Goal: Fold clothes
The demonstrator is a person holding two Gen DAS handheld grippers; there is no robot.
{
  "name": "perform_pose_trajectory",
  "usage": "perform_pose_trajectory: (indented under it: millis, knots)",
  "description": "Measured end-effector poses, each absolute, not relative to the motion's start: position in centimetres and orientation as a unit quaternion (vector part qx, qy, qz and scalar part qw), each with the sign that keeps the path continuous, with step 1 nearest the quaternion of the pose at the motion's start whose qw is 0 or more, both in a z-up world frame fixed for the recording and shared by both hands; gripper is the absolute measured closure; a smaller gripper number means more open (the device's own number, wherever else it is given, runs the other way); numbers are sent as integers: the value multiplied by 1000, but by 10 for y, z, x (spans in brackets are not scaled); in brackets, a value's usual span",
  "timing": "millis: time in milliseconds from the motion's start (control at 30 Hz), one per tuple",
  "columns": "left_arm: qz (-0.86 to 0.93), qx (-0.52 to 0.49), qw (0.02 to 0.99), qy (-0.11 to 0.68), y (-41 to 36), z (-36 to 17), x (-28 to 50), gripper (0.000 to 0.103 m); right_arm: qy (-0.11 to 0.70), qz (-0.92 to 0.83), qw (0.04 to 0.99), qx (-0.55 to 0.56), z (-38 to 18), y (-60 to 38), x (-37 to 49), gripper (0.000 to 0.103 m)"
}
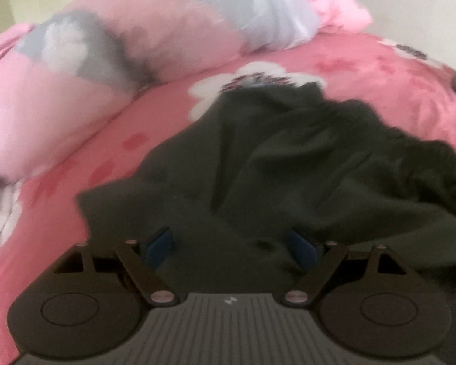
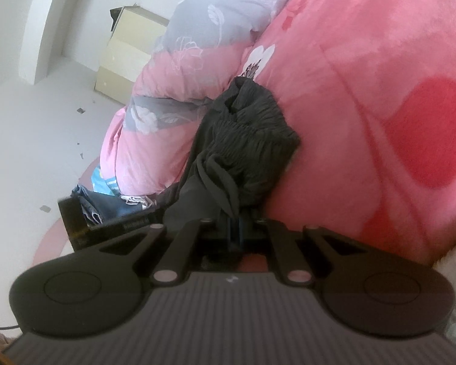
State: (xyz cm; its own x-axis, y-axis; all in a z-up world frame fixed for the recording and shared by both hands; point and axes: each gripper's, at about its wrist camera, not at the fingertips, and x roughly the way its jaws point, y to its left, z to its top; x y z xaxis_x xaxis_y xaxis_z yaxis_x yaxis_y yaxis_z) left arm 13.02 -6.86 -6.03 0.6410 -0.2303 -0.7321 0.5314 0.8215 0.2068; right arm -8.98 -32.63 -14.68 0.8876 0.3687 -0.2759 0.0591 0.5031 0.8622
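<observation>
While one dark garment lay bunched on the pink bedspread | right gripper was clenched on its edge | left gripper was spread wide over the cloth, gripping nothing | one rolled quilt beside | one dark box held blue denim.

Garment on bed, beside quilt

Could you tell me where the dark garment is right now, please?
The dark garment lies on the pink bedspread, beside the rolled quilt; the right tool pinches its near end.
</observation>
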Motion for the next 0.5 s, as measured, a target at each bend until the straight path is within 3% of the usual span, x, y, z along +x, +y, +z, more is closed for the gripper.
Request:
perform_pose_trajectory:
  millis: [500]
  knots:
    - [-63,135,909,388,71,-54,133,20,217,43,865,450,-130,-328,-80,97]
